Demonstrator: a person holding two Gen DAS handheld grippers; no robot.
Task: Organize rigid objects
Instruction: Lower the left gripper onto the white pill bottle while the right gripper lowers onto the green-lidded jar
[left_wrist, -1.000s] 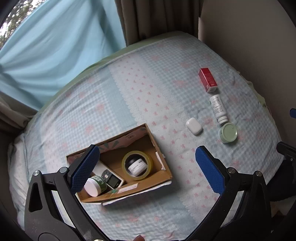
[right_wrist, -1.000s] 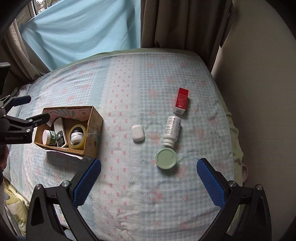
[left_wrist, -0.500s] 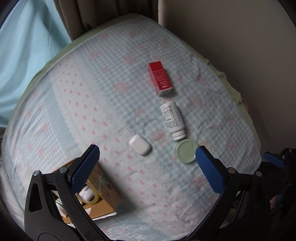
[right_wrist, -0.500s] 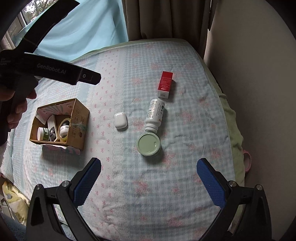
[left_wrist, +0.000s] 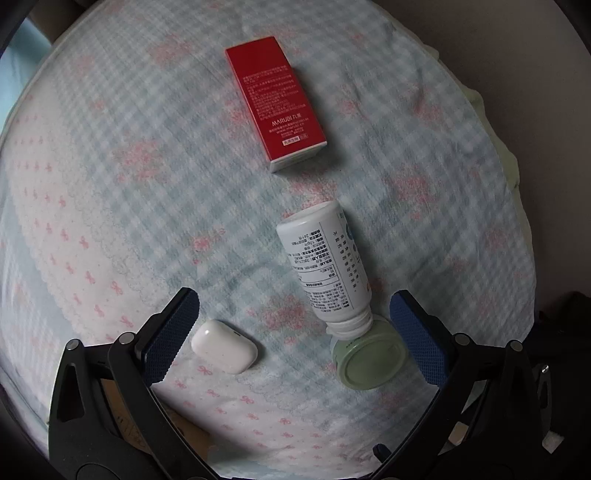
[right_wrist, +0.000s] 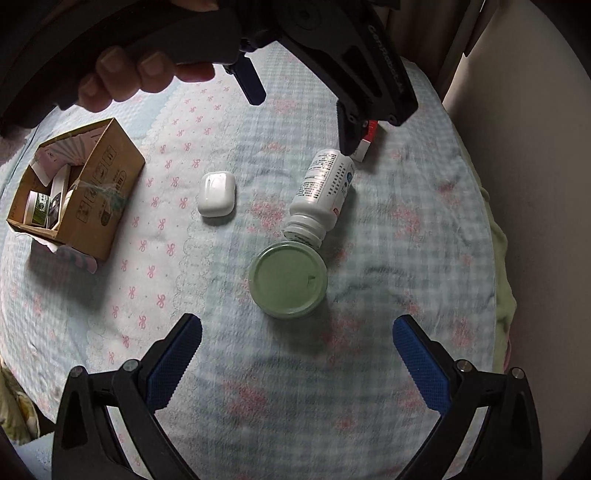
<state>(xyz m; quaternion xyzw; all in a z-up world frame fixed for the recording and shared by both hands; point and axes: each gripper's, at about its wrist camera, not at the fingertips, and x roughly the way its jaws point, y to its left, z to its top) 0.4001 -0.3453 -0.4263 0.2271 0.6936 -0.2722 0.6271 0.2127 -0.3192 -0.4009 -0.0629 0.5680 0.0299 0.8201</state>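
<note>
On the bed, a red box (left_wrist: 275, 99) lies flat, and a white pill bottle (left_wrist: 325, 267) lies on its side with its neck against a pale green jar lid (left_wrist: 369, 360). A white earbud case (left_wrist: 224, 346) lies to the left. My left gripper (left_wrist: 291, 332) is open and empty, low over the bottle and the case. It also shows in the right wrist view (right_wrist: 299, 110), hanging above the bottle (right_wrist: 321, 195). My right gripper (right_wrist: 295, 362) is open and empty, just short of the green lid (right_wrist: 288, 278).
A cardboard box (right_wrist: 79, 188) holding a tape roll, small jars and other items stands at the left of the bed. A beige wall (right_wrist: 535, 166) runs along the bed's right edge. The checked bedsheet (right_wrist: 406, 258) is soft and wrinkled.
My left gripper has swung from over the cardboard box to the right and down, close over the bottle and earbud case. My right gripper has moved nearer to the green lid.
</note>
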